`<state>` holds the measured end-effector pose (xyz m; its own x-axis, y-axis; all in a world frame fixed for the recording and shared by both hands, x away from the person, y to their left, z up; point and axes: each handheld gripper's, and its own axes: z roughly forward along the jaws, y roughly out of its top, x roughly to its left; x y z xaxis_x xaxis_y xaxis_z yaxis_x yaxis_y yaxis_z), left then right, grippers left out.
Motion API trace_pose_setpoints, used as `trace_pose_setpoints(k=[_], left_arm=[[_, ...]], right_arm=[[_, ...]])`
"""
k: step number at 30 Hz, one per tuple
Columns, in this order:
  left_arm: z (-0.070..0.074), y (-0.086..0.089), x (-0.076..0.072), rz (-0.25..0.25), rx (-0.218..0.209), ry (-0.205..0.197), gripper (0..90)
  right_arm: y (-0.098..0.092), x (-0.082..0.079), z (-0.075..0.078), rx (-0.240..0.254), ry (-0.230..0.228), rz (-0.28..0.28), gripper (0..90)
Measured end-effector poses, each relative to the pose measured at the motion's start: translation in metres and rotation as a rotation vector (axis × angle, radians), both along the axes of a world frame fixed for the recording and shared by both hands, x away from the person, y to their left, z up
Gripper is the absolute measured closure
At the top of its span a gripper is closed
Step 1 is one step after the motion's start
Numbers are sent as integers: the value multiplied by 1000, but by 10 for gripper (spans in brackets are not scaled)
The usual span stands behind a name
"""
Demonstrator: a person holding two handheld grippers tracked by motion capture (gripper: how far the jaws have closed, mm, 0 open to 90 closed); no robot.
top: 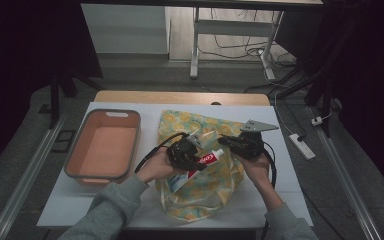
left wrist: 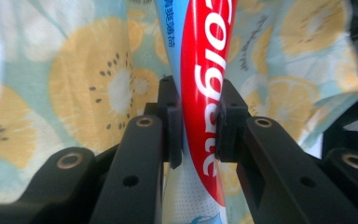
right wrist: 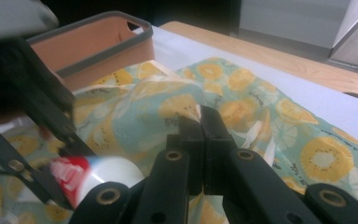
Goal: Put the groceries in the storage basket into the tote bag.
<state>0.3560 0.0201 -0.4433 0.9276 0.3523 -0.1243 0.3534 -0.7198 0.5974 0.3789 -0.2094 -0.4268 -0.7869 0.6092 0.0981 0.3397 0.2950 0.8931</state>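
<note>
while the left tongs (top: 192,152) clamped the toothpaste tube (top: 200,165) across its middle, cap toward the right tongs (top: 230,142), the tube hung just above the lemon-print bag (top: 200,192) on the table (top: 275,165). right tongs were pinched shut on the bag's rim. best handling, judged: lift that rim higher to widen the mouth, tilt the tube cap-first, and release only once inside.

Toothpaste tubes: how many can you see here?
1. The toothpaste tube is clamped in the left gripper, above the lemon-print bag whose edge the right gripper pinches. Others could be hidden inside the bag.
</note>
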Motion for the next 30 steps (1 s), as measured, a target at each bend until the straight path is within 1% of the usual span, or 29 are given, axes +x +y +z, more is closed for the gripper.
trace_pose_setpoints(k=[3,6,8,10,15,19,22,26,28,30], left_arm=[[-3,-4,1,5,21,-8,759],[-6,-6,3,32,45,-24,759],[-8,-7,4,37,55,-23,759],[-9,-8,6,45,54,-19,759],[-7,-9,12,79,48,-42,758],[-8,-12,19,91,44,-32,758],[-12,-16,25,107,45,-31,757],[-16,-20,31,134,35,-42,755],[-20,-22,34,144,40,-46,752],[-25,-24,36,142,56,-40,750]], right_arm=[[1,-2,2,3,-6,3,888],[1,-3,3,16,-4,8,888],[1,-3,3,26,1,13,888],[3,-5,4,30,1,21,888],[6,-7,6,38,4,34,888],[6,-7,5,47,18,39,888],[7,-6,4,49,26,42,888],[8,-7,3,46,28,49,889],[8,-7,3,41,29,48,888],[8,-6,1,36,36,44,888]])
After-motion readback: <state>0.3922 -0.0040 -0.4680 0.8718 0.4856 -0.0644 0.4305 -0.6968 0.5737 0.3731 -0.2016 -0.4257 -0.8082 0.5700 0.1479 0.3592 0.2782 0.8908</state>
